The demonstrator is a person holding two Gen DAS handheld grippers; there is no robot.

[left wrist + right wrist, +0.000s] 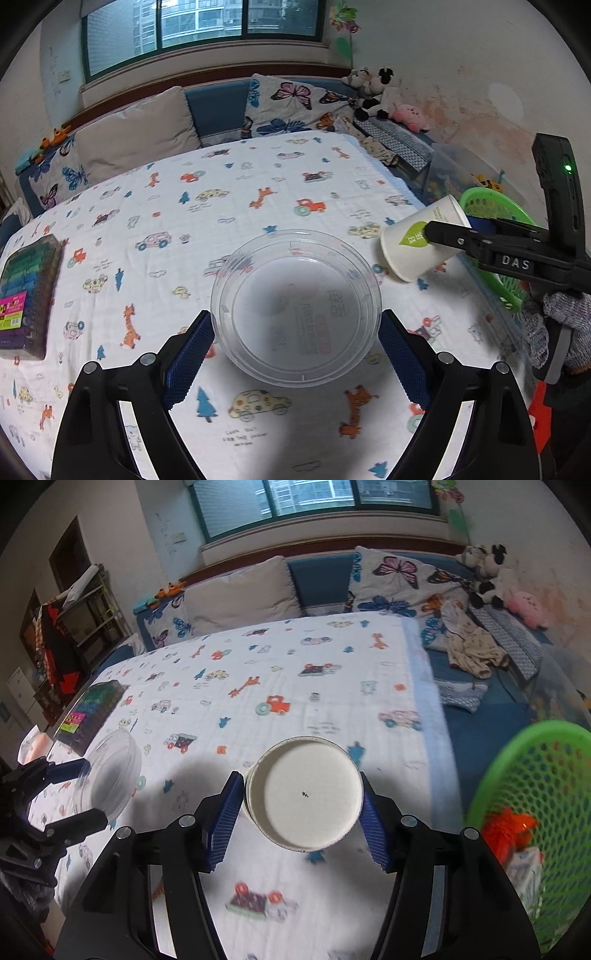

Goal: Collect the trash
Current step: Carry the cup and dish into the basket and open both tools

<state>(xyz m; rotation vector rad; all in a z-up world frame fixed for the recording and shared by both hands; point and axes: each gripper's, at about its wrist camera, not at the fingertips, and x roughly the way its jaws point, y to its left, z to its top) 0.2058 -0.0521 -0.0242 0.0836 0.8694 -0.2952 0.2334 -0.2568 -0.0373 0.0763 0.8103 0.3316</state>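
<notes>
A clear round plastic container (295,288) sits between the blue pads of my left gripper (295,317), which is shut on its sides and holds it above the patterned tablecloth (221,206). The right wrist view shows this container (110,771) tilted in the left gripper (86,792) at the far left. My right gripper (300,781) is shut on a white paper cup (310,797), its base facing the camera. In the left wrist view the cup (413,254) hangs on its side in the right gripper (430,236), beside a green mesh basket (484,201).
The green basket (535,775) stands off the table's right edge with orange and white trash (509,830) inside. A box of coloured pens (26,295) lies at the table's left side. A blue sofa with cushions (288,107) and plush toys runs behind the table.
</notes>
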